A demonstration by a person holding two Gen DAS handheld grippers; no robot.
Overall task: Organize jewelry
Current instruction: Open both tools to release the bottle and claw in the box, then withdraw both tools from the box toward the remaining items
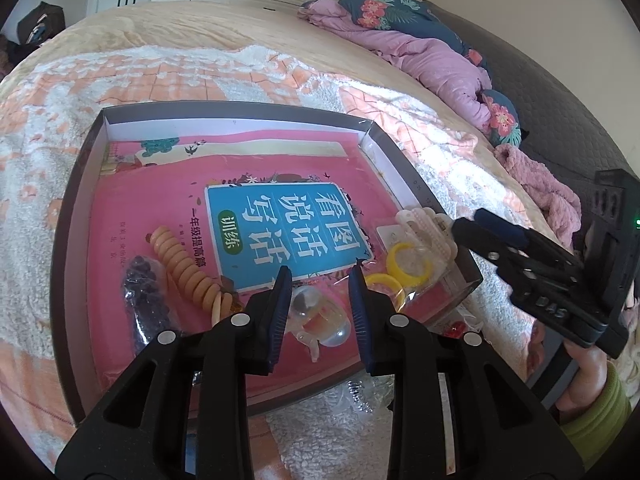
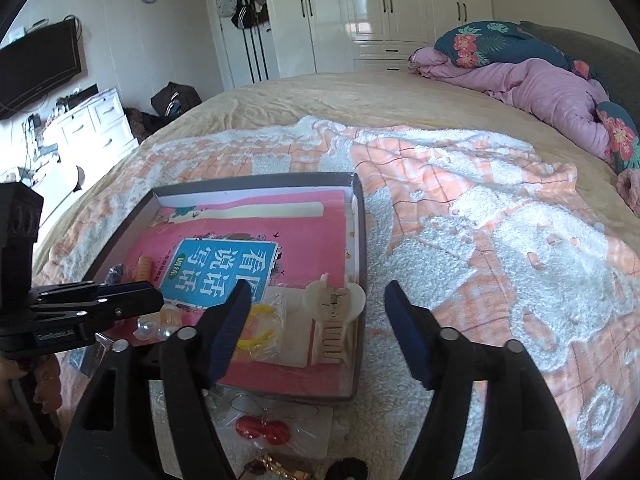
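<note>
My left tool (image 1: pixel 318 304) is spread over a clear plastic bauble (image 1: pixel 320 316) lying between its tips. My right tool (image 2: pixel 320 332) is spread too, empty. Beyond: yellow rings in a clear bag (image 1: pixel 400 268), cream claw clip (image 2: pixel 334 312), all in the dark shallow box (image 1: pixel 240 114) on the bed.

Likely a home bedroom: a blanketed bed (image 2: pixel 360 112), white wardrobe (image 2: pixel 384 8), wall-hung television (image 2: pixel 36 64)
</note>
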